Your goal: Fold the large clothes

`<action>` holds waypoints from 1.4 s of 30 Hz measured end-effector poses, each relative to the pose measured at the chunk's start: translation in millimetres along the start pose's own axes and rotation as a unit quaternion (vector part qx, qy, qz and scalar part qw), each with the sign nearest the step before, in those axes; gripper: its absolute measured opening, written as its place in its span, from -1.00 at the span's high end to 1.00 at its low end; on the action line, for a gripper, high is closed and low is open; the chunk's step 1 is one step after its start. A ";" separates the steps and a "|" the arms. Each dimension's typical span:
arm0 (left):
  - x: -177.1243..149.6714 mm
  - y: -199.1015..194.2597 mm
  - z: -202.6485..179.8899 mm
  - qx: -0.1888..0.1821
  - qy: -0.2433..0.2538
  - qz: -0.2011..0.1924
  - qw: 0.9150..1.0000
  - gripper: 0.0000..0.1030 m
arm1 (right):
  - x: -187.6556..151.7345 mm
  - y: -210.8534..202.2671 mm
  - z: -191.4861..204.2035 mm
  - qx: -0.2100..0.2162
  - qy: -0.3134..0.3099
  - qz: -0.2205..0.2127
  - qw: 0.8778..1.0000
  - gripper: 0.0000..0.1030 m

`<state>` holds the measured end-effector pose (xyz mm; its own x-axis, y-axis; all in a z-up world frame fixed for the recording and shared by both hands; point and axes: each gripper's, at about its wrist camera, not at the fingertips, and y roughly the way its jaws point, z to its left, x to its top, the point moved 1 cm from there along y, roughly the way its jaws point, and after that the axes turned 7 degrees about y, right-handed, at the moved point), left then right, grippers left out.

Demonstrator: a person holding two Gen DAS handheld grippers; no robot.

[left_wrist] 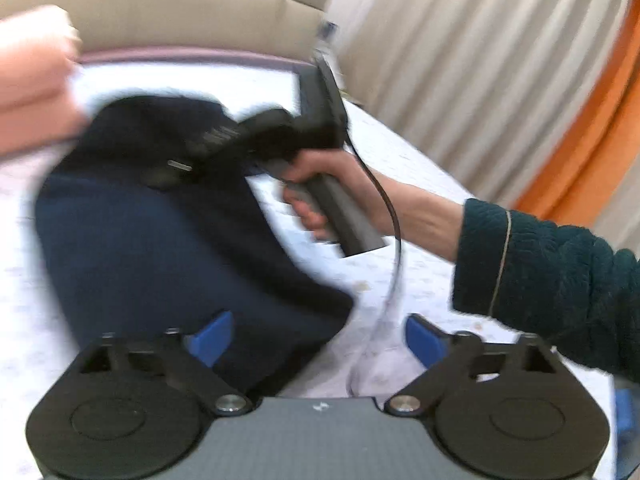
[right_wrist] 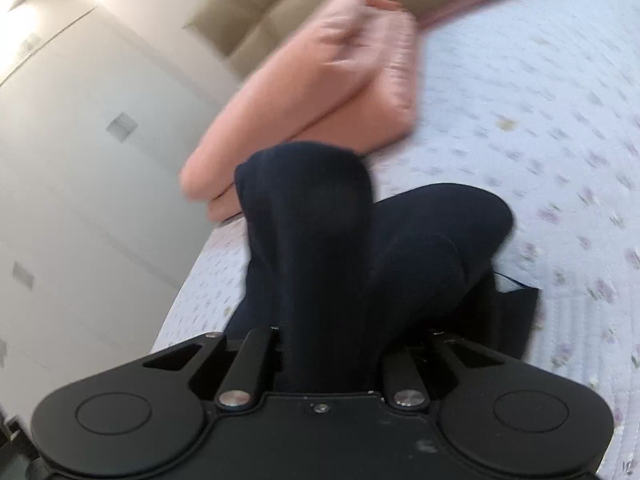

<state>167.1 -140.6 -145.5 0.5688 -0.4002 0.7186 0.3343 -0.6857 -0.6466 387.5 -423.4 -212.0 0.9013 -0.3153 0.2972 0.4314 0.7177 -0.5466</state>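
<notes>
A dark navy garment [left_wrist: 160, 248] lies bunched on the bed. My left gripper [left_wrist: 318, 340] hovers over its near edge, blue pads [left_wrist: 212, 338] wide apart, nothing between them. A hand in a dark green sleeve [left_wrist: 552, 280] holds my right gripper [left_wrist: 176, 168] at the far end of the garment. In the right wrist view the right gripper [right_wrist: 324, 352] has its jaws drawn together on a fold of the navy garment [right_wrist: 316, 232], which bulges up between them. The cloth hides its fingertips.
A folded pink cloth or cushion [right_wrist: 320, 92] [left_wrist: 28, 92] lies close behind the garment. The bed has a white floral sheet [right_wrist: 540, 160] [left_wrist: 400, 276]. A beige headboard [left_wrist: 160, 12], pale and orange curtains [left_wrist: 592, 140] and white cabinet doors [right_wrist: 80, 160] surround the bed.
</notes>
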 end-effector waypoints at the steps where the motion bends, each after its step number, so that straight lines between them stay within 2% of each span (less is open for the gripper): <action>1: -6.4 -10.1 2.0 0.026 0.009 0.004 1.000 -0.98 | 3.2 2.5 -12.7 0.016 0.034 0.012 0.999 0.67; 2: -14.7 -15.6 5.6 0.053 0.023 0.014 0.998 -0.98 | 4.2 3.9 -23.9 0.036 0.068 0.026 0.997 0.63; 4: -34.2 -18.4 17.9 0.102 0.039 0.043 0.993 -0.96 | 2.1 2.5 -39.5 0.051 0.112 0.042 0.991 0.08; 5: -43.9 -14.4 24.4 0.111 0.034 0.055 0.992 -0.94 | -2.2 -0.4 -42.1 0.046 0.115 0.052 0.991 -0.09; 7: -56.4 -0.7 33.5 0.090 0.026 0.071 0.993 -0.88 | -13.9 -8.7 -39.2 0.050 0.102 0.065 0.991 -0.31; 9: -63.4 15.1 38.1 0.103 0.027 0.076 0.991 -0.80 | -21.8 -16.1 -38.0 0.055 0.111 0.066 0.990 -0.44; 10: -65.9 19.1 41.2 0.115 0.029 0.074 0.990 -0.72 | -24.8 -19.8 -36.4 0.051 0.113 0.061 0.990 -0.09; 11: -67.1 22.5 45.0 0.127 0.032 0.070 0.989 -0.59 | -27.4 -26.4 -28.5 0.038 0.109 0.037 0.993 0.53; 13: -66.2 26.6 43.5 0.167 0.045 0.052 0.983 -0.14 | -35.5 -41.7 -11.4 0.055 0.092 0.005 0.994 0.60; 14: -70.9 20.3 44.5 0.173 0.043 0.045 0.983 0.00 | -38.0 -50.8 -5.2 0.064 0.077 -0.005 0.995 0.61; 16: -80.5 10.0 48.8 0.161 0.021 0.028 0.986 0.17 | -42.4 -60.4 -4.2 0.059 0.066 -0.012 0.996 0.63; 17: -84.5 9.5 49.7 0.153 0.023 0.037 0.987 0.21 | -45.1 -56.0 -12.0 0.039 0.067 -0.004 0.997 0.63; 19: -86.5 12.5 48.8 0.153 0.040 0.048 0.986 0.20 | -49.0 -36.5 -29.5 -0.016 0.064 0.029 0.997 0.58; 21: -80.4 10.0 46.2 0.142 0.052 0.048 0.987 0.11 | -42.8 -26.8 -35.4 -0.027 0.061 0.043 0.997 0.39; 22: -75.0 5.6 44.3 0.135 0.059 0.048 0.988 0.03 | -37.9 -30.4 -33.9 -0.019 0.058 0.036 0.997 0.11; 23: -70.2 1.2 44.5 0.130 0.059 0.046 0.989 -0.09 | -31.0 -37.3 -29.3 -0.026 0.048 0.012 0.998 -0.06; 24: -67.0 -2.2 45.7 0.125 0.056 0.038 0.990 -0.17 | -25.3 -44.1 -26.0 -0.028 0.039 -0.014 0.999 -0.41; 25: -61.3 -10.3 47.0 0.116 0.046 0.023 0.992 -0.39 | -19.4 -51.0 -24.0 -0.028 0.033 -0.040 0.998 -0.72; 26: -56.1 -16.5 48.3 0.108 0.038 0.008 0.993 -0.55 | -12.7 -55.0 -22.9 -0.030 0.032 -0.062 0.997 -0.77; 27: -52.2 -17.2 52.6 0.106 0.032 -0.004 0.994 -0.59 | -3.2 -51.6 -23.4 -0.032 0.033 -0.069 0.997 -0.79; 30: -37.7 -13.6 61.2 0.133 0.032 -0.016 0.990 -0.61 | 19.4 -21.6 -29.9 -0.042 0.053 -0.034 0.997 -0.86; 31: -35.1 -9.8 65.7 0.144 0.033 -0.016 0.989 -0.60 | 23.0 -11.9 -31.2 -0.041 0.058 -0.030 0.997 -0.76; 32: -32.0 -4.1 72.0 0.150 0.030 -0.014 0.988 -0.60 | 20.0 -10.2 -27.8 -0.034 0.050 -0.036 0.998 -0.52; 33: -30.1 -0.1 77.5 0.154 0.025 -0.013 0.988 -0.59 | 15.3 -13.3 -19.2 -0.037 0.027 -0.065 0.997 0.56; 35: -25.8 4.6 80.3 0.153 0.009 -0.017 0.988 -0.60 | 5.3 -24.5 4.1 -0.041 -0.022 -0.121 0.992 0.61; 37: -20.4 11.1 81.5 0.147 -0.001 -0.031 0.989 -0.60 | 9.0 -23.3 18.0 -0.063 -0.051 -0.142 0.986 0.64; 40: -10.0 27.8 84.5 0.142 -0.015 -0.045 0.989 -0.64 | 24.5 -1.4 11.0 -0.107 -0.072 -0.137 0.982 0.65; 41: -9.1 37.7 84.5 0.140 -0.014 -0.040 0.989 -0.68 | 29.4 7.5 0.1 -0.122 -0.060 -0.120 0.983 0.66; 42: -8.8 45.3 79.2 0.149 0.007 -0.028 0.988 -0.72 | 31.7 13.7 -10.5 -0.130 -0.045 -0.101 0.985 0.66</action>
<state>236.7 -120.0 -201.4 0.5323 -0.3767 0.7581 0.5726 -0.4994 -0.6502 422.4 -430.0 -218.3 0.7934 -0.3708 0.4827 0.6084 0.4590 -0.6475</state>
